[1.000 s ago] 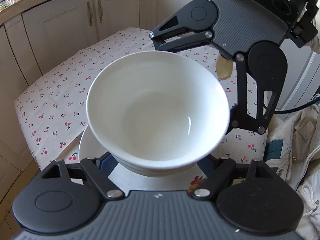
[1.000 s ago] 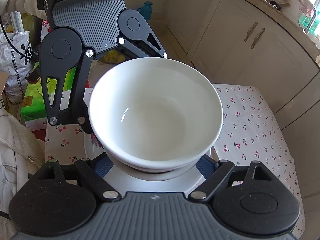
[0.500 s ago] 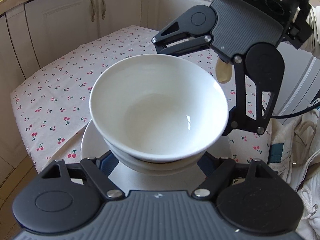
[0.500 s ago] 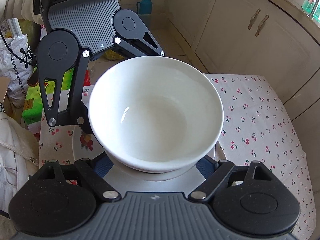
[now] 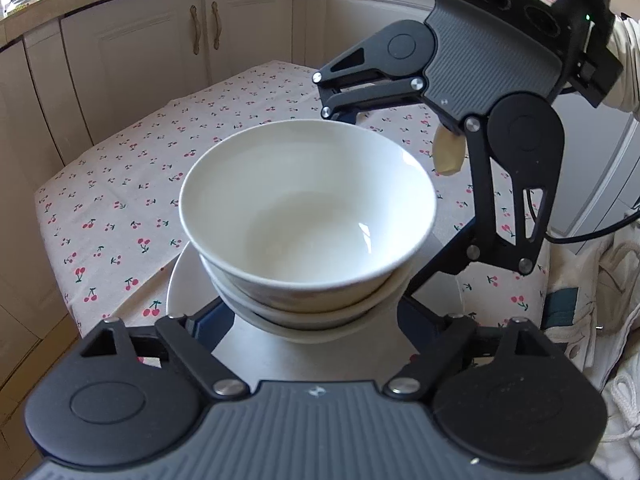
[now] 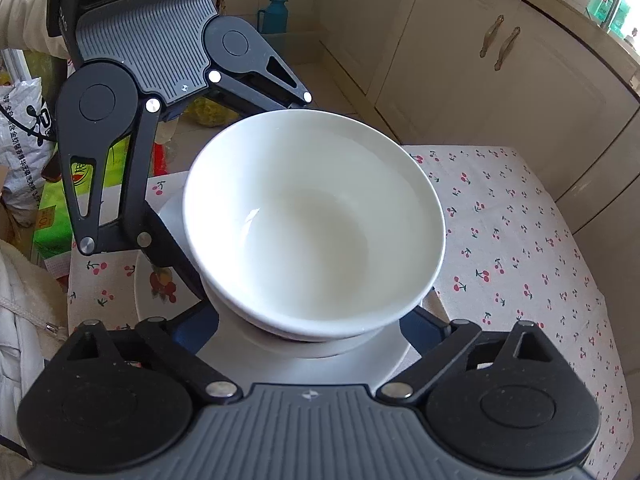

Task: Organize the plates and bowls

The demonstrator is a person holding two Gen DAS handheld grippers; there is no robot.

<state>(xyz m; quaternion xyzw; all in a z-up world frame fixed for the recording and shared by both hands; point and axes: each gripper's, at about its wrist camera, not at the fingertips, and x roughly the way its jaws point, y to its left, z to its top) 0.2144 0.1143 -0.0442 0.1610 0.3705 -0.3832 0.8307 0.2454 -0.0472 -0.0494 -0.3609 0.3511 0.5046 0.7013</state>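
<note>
A white bowl [image 5: 308, 208] [image 6: 316, 216] sits nested on other white bowls [image 5: 312, 316], stacked on a white plate [image 5: 180, 280] [image 6: 160, 220] with a fruit print. My left gripper [image 5: 310, 320] [image 6: 236, 184] and right gripper [image 6: 316, 324] [image 5: 382, 200] face each other across the stack from opposite sides. Both sets of jaws are opening with the bowls between them. The blue pads [image 5: 198, 322] [image 6: 426, 322] stand off the bowl walls. The fingertips are hidden under the bowl rims.
The stack stands near one edge of a small table under a cherry-print cloth [image 5: 120, 200] [image 6: 520, 240]. Cream cabinets [image 5: 160, 60] surround the table. Bags [image 6: 24, 128] and a blue jug [image 6: 276, 12] are on the floor. A white garment [image 5: 600, 320] lies beside the table.
The bowl has sunk a little and settled into the stack. Both grippers' fingers have spread apart and no longer press on it.
</note>
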